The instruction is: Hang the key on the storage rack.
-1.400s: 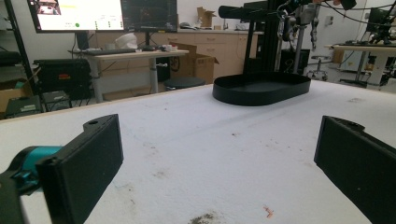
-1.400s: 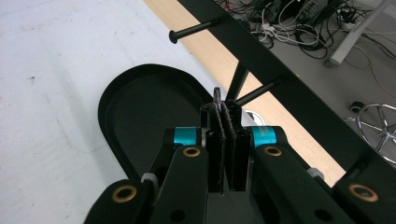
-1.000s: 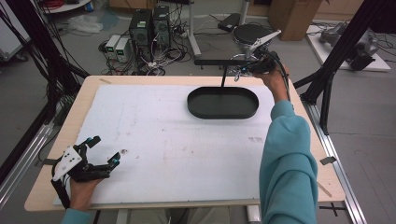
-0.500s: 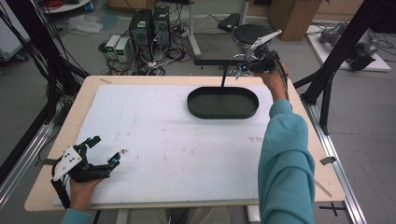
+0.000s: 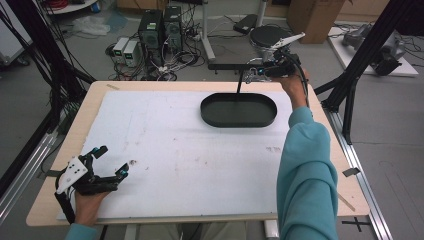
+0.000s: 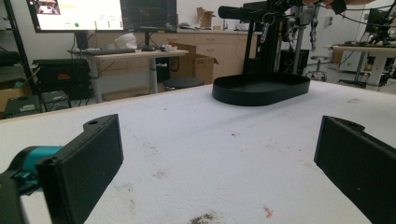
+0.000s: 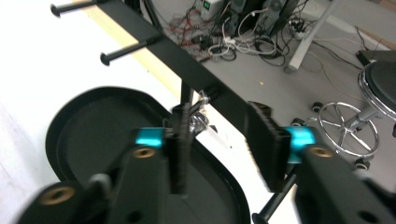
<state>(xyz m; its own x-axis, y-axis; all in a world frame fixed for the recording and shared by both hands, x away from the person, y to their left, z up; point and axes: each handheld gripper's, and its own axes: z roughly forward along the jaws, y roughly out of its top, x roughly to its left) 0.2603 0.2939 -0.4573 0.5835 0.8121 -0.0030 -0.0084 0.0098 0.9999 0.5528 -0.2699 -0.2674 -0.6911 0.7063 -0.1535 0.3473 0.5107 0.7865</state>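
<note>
**Shiny bit looks hung up, R claw letting go**

The small shiny metal bit [image 7: 200, 119] hangs right under the long bar of the black metal rack [image 7: 196, 70], over the far side of the table. I can't tell what the bit is; it's too small & blurry. It seems to hang on its own, so the hang-up part is prob. done.

Under it sits the black oval plastic tray [image 5: 239, 125]. Nothing shows inside the tray.

The R claw [image 7: 219, 140] is up at the bar [image 5: 240, 66], w/ the person's arm in a blue-green sleeve stretched far out. Its jaws have just been opening & now stand about half open. The shiny bit is just beside the inner face of one jaw, but the pads don't squeeze it. The bar runs across behind the gap. So the R claw holds nothing.

The L claw [image 5: 114, 161] rests at the near left corner, well apart from the rack. It's wide open & holds nothing [image 6: 219, 158].

All this sits on a white foam mat [image 5: 175, 135] on the light wood table [image 5: 100, 87].

What's left, I think: pull the R claw back w/o bumping the bit off.
</note>
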